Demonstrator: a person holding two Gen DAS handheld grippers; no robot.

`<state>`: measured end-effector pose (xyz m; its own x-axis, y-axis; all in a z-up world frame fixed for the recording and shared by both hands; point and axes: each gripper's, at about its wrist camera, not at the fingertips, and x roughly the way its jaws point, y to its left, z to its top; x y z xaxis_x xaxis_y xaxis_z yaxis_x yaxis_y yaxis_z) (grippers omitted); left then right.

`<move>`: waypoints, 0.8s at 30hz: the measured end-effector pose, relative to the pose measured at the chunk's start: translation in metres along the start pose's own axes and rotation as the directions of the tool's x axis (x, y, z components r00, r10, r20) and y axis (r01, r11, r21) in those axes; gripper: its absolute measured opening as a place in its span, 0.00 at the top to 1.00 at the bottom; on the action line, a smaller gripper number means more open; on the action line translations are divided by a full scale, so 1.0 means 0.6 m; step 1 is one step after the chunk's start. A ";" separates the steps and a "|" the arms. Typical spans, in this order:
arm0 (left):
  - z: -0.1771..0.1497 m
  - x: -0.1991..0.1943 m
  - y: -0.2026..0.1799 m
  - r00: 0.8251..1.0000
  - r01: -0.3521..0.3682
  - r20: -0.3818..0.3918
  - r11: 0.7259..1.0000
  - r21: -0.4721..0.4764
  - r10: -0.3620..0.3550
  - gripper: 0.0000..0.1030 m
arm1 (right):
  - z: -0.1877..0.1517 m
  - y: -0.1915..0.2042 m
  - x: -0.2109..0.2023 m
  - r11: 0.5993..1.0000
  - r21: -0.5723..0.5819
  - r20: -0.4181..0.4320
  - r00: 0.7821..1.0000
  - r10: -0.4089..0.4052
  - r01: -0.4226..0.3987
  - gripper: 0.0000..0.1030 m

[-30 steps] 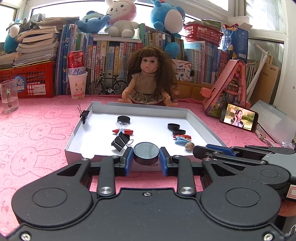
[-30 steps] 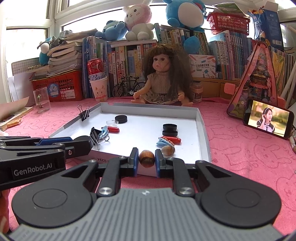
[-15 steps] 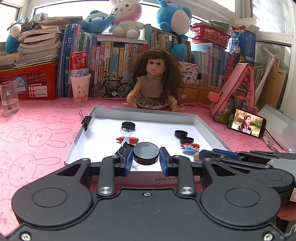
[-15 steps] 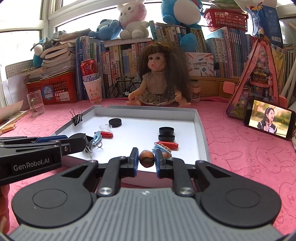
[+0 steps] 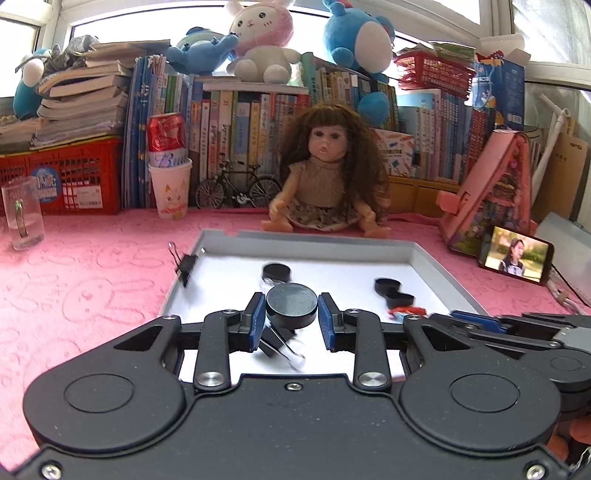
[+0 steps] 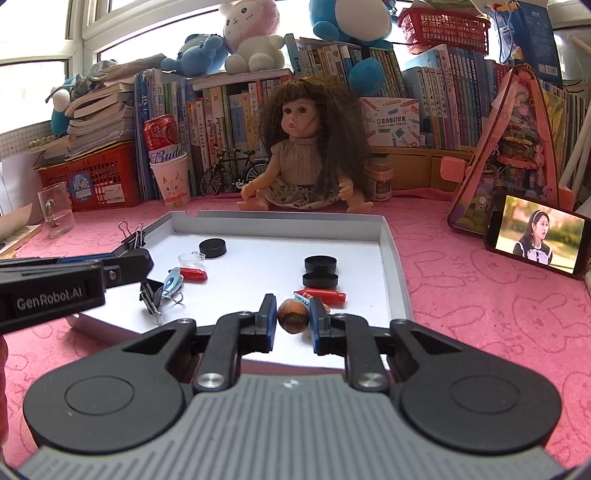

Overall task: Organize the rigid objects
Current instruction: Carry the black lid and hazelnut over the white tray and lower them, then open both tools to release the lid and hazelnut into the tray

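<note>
Bright daylight comes in from the windows (image 5: 498, 14) behind the toys and books (image 6: 229, 107), so the glass looks washed out and almost white. The pink cloth (image 5: 85, 288) and the white tray (image 6: 391, 266) are well lit, with only soft, short shadows under the small things. The left wrist view is a bit blurry, most of all on the small things inside the tray. The right wrist view is sharper. Both pictures bend at the edges, so straight lines curve and the corners go dark. The phone screen (image 6: 537, 232) glows brightly. The black gripper bodies up close show faint shine.
</note>
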<state>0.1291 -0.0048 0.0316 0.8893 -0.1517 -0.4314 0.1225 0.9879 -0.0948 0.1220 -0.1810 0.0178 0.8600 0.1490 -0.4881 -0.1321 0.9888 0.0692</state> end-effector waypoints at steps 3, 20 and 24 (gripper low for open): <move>0.011 0.016 0.005 1.000 -0.006 -0.013 1.000 0.005 0.006 0.72 | 0.007 -0.005 0.009 1.000 0.014 -0.002 1.000 0.002 -0.002 0.78; 0.038 0.090 0.050 0.997 -0.035 -0.074 0.998 -0.046 0.032 0.72 | 0.039 -0.038 0.056 0.996 0.085 -0.025 1.000 -0.009 0.011 0.78; 0.031 0.098 0.063 0.995 -0.058 -0.089 0.997 -0.052 0.053 0.72 | 0.034 -0.046 0.060 0.995 0.094 -0.036 0.999 -0.024 0.027 0.78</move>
<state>0.1940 0.0240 0.0195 0.8519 -0.1014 -0.5137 0.0477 0.9920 -0.1166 0.1666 -0.2028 0.0162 0.8447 0.1250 -0.5205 -0.0616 0.9886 0.1374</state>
